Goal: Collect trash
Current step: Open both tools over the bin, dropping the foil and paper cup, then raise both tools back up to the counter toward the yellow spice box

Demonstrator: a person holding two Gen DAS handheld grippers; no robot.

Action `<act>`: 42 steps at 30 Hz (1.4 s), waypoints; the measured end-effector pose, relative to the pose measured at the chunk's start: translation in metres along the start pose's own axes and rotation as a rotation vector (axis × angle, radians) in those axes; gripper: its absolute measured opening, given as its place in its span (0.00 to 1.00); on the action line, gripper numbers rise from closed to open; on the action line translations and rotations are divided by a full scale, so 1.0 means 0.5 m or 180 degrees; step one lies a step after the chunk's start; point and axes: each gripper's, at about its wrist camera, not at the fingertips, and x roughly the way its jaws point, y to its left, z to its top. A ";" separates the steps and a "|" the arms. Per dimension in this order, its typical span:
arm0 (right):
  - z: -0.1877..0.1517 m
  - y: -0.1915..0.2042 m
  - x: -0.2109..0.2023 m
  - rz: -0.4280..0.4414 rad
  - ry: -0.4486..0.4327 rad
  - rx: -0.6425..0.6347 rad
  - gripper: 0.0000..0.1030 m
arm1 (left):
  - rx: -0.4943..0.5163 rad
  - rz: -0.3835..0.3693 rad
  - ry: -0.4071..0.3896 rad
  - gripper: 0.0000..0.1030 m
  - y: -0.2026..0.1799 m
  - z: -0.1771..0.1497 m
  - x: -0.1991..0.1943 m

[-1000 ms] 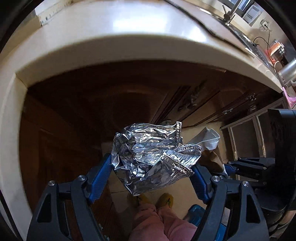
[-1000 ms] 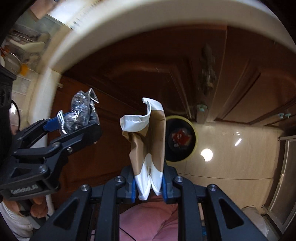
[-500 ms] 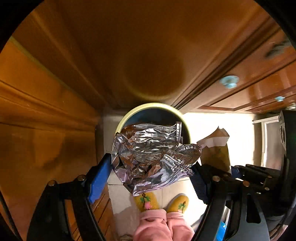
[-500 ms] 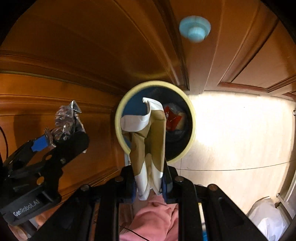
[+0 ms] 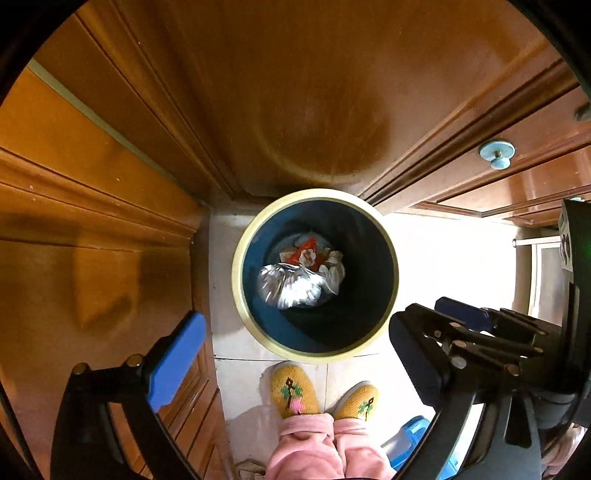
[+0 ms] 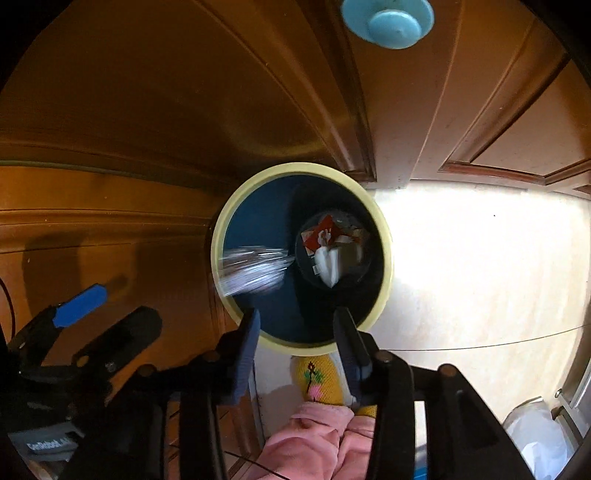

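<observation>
A round bin with a cream rim (image 5: 236,273) and a dark blue inside stands on the floor, straight below both grippers. Crumpled foil (image 5: 291,286) lies in it beside a red wrapper (image 5: 306,253); in the right wrist view the foil (image 6: 255,271) is a blur inside the rim (image 6: 388,254). The brown and white paper bag (image 6: 330,264) lies at the bottom. My left gripper (image 5: 295,354) is over the near rim, its jaws opening wide with nothing between them. My right gripper (image 6: 297,339) is opening too and holds nothing.
Wooden cabinet doors rise behind and left of the bin, one with a pale blue knob (image 6: 388,16). A person's yellow slippers (image 5: 291,391) and pink trouser legs stand just in front of it. A white plastic bag (image 6: 535,435) lies on the pale tiles at the right.
Both grippers sank from counter height to just above the bin. The left let go of the foil and the right let go of the paper bag; both dropped into the bin.
</observation>
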 end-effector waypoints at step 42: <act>-0.225 0.265 -0.857 -0.0195 -0.1220 -0.0565 0.63 | 0.0405 -0.0375 -0.1514 0.96 -0.112 -0.036 -0.938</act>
